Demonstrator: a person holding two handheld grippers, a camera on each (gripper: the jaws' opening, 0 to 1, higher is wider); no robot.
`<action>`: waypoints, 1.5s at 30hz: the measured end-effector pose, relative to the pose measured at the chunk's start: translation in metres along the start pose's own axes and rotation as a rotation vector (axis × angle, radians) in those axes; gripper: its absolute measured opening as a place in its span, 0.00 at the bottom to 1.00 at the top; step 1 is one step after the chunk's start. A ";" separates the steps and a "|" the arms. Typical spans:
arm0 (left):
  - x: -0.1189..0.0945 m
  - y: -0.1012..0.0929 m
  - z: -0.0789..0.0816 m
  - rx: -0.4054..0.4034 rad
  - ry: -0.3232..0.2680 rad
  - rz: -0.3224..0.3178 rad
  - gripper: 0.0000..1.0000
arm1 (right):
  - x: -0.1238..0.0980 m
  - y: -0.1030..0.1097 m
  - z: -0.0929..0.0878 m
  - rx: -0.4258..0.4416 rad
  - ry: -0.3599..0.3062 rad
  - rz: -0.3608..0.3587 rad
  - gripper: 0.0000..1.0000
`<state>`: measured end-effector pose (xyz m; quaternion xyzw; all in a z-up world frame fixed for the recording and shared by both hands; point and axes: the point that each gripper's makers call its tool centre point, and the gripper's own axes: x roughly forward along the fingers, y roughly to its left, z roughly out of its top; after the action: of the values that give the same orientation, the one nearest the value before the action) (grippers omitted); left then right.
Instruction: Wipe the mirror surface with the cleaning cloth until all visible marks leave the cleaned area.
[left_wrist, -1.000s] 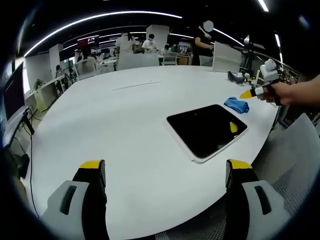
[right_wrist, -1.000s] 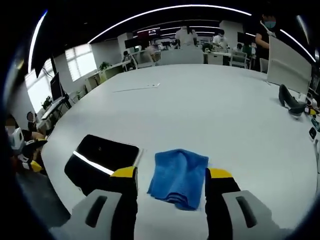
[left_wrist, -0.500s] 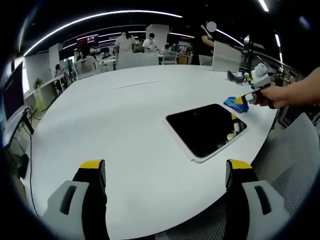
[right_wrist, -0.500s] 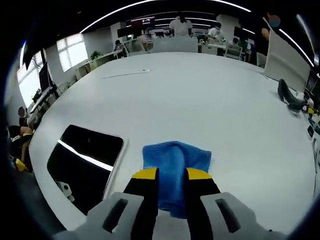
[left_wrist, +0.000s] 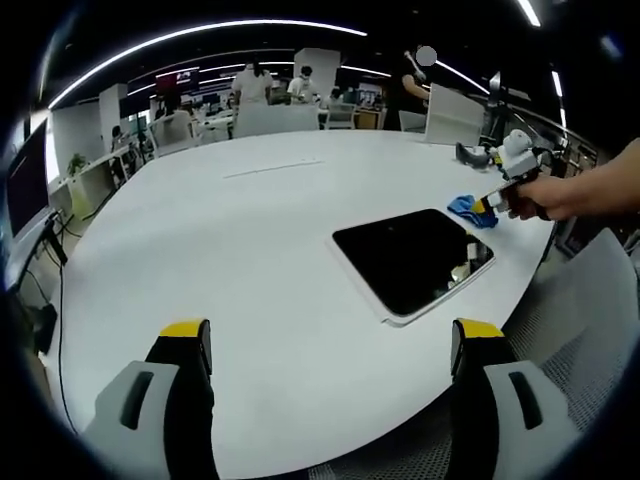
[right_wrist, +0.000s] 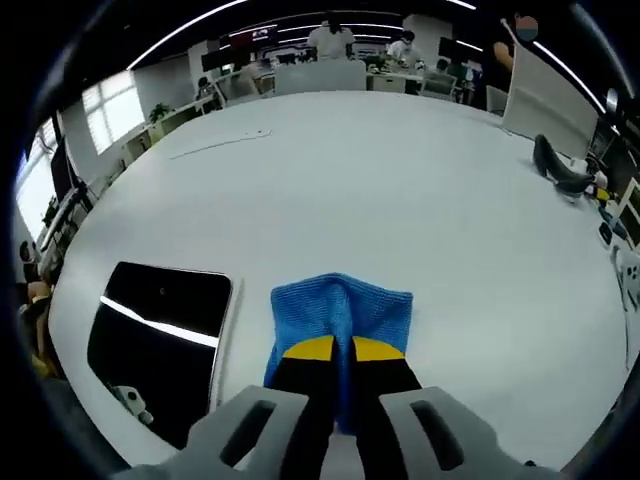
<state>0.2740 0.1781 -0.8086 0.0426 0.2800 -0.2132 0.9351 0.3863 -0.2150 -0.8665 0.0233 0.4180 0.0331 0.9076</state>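
Right hand-held gripper (right_wrist: 343, 352) pinches blue cloth (right_wrist: 342, 310) beside mirror (right_wrist: 160, 342).

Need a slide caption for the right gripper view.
Right gripper shut on blue cloth beside the mirror on a white table.

You're working at a large white table (left_wrist: 250, 240) in an open office lit by long ceiling light strips (left_wrist: 200, 32). Windows (right_wrist: 105, 105) brighten one side, and people sit at desks (right_wrist: 320, 75) beyond the table's far edge.

cloth (right_wrist: 340, 310): blue nubby fabric | mirror (left_wrist: 412, 258): glossy dark | table (left_wrist: 230, 240): smooth matt white
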 end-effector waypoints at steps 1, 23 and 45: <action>0.000 0.000 0.000 0.001 -0.001 0.000 0.99 | -0.002 0.002 0.003 0.005 -0.006 0.009 0.00; 0.000 -0.002 -0.002 0.005 0.015 -0.001 0.97 | 0.009 0.093 0.015 0.135 0.033 0.210 0.00; 0.002 -0.005 -0.006 0.018 0.033 -0.018 0.99 | 0.021 0.135 0.011 0.062 0.068 0.186 0.00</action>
<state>0.2710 0.1741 -0.8145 0.0518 0.2938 -0.2235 0.9279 0.4023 -0.0790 -0.8656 0.0888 0.4456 0.1050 0.8846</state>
